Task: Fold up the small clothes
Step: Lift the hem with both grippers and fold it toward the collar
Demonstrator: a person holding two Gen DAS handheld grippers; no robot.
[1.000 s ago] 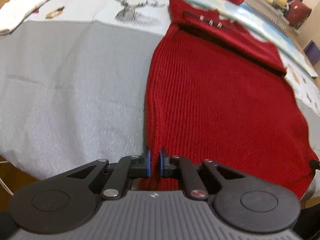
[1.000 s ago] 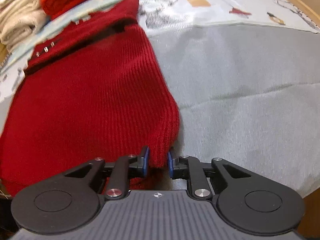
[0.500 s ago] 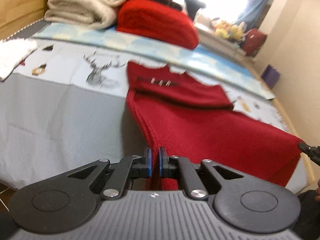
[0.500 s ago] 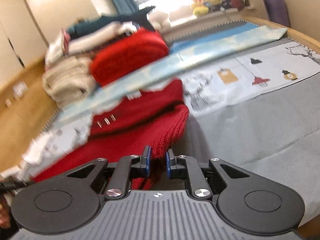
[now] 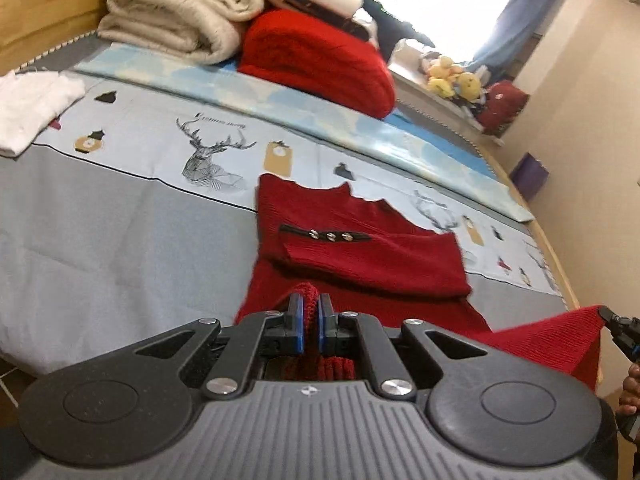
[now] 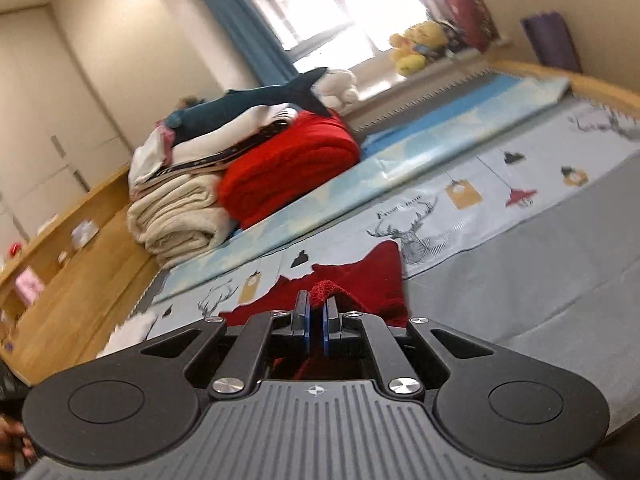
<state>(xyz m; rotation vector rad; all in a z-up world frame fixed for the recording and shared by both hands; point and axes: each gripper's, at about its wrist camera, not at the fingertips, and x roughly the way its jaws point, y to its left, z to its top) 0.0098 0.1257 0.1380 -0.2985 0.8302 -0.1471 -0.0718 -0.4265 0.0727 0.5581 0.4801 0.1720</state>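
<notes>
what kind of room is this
Most likely a bedroom. The work surface looks like a bed with a deer-print sheet, folded blankets are stacked at its far end, and plush toys sit on the sill under a curtained window.

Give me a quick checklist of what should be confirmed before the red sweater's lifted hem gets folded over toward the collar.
1. Left gripper pinching the red sweater hem: ok.
2. Right gripper pinching the other hem corner: ok.
3. Hem lifted off the bed: ok.
4. Sleeve with buttons folded across the chest: ok.
5. Collar end lying flat: ok.
6. Both hem corners held level: cannot tell.
</notes>
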